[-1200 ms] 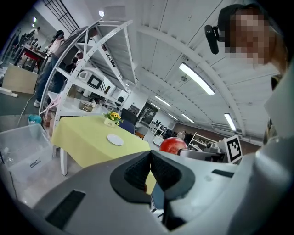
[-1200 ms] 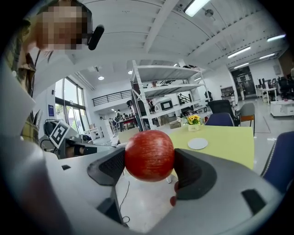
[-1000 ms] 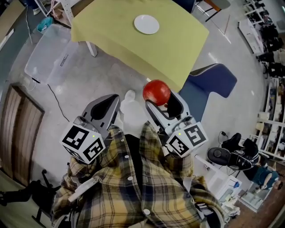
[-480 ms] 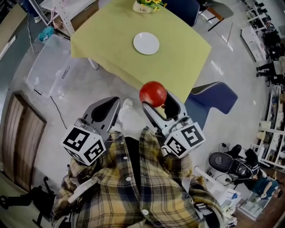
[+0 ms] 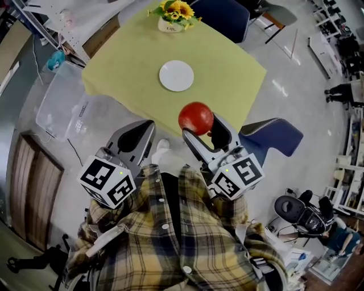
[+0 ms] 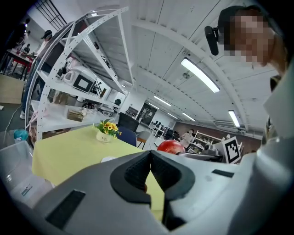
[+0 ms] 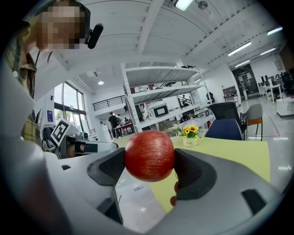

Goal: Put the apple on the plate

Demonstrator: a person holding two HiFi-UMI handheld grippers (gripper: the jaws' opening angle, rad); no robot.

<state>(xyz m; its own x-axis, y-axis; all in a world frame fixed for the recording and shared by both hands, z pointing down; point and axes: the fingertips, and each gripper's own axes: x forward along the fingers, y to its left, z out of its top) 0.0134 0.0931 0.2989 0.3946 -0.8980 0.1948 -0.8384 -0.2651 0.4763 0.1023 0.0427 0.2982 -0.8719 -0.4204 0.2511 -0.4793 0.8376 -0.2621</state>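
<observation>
A red apple point(image 5: 196, 118) point(image 7: 149, 155) point(image 6: 171, 147) is clamped between the jaws of my right gripper point(image 5: 200, 126) point(image 7: 150, 161), held in the air short of the table's near edge. The white plate point(image 5: 176, 76) lies bare in the middle of the yellow tablecloth point(image 5: 227, 68), ahead of the apple and a little to its left. My left gripper point(image 5: 138, 132) point(image 6: 149, 172) hangs beside the right one, jaws shut with nothing between them. In the left gripper view a sliver of the plate point(image 6: 108, 159) shows over the jaw.
A pot of sunflowers point(image 5: 170, 16) point(image 7: 190, 135) point(image 6: 105, 131) stands at the table's far side. A blue chair point(image 5: 273, 135) is to the right of the table, another point(image 5: 219, 14) behind it. A clear plastic bin point(image 5: 60, 105) sits on the floor at left. White shelving point(image 6: 69, 82) rises beyond.
The table and plate have come nearer and lower in the head view, and the sunflower pot has come into sight. Both grippers hold their poses, the apple still gripped.
</observation>
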